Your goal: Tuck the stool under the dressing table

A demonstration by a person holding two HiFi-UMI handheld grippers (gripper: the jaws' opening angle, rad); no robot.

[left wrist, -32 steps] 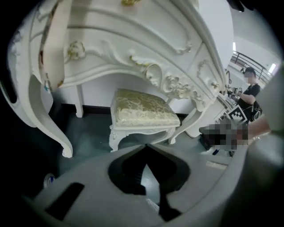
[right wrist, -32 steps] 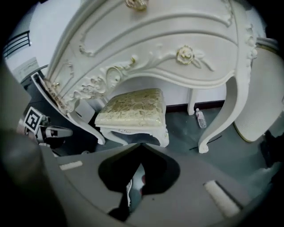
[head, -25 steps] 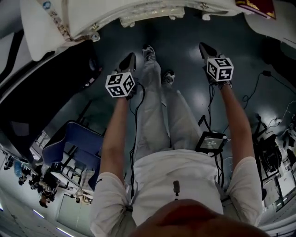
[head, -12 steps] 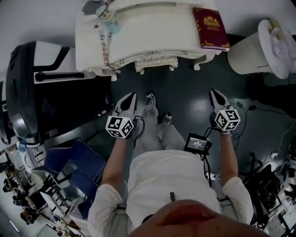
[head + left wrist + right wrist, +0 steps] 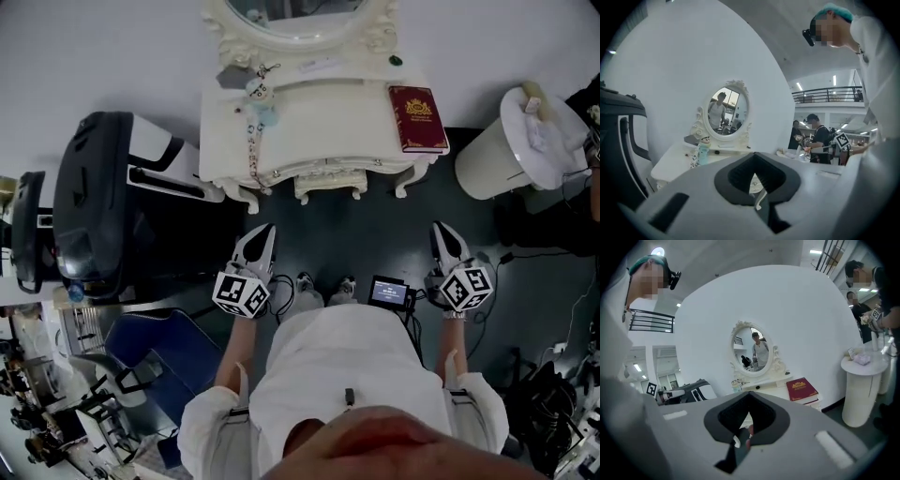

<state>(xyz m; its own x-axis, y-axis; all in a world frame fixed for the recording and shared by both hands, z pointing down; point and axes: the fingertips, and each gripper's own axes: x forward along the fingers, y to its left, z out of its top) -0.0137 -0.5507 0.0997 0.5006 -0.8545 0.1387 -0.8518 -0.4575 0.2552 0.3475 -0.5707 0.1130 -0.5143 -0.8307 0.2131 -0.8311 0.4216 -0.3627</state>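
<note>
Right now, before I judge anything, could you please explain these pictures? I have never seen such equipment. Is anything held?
There is no robot: a person holds one claw in each hand. The top-down picture comes from a camera on the person's head; the left claw and right claw point toward a white dressing table. The other two pictures come from cameras riding on the claws; the grey shape in front is the claw itself. On the table lie a red book and a toy figure, below an oval mirror. Both claws are shut and hold nothing.
</note>
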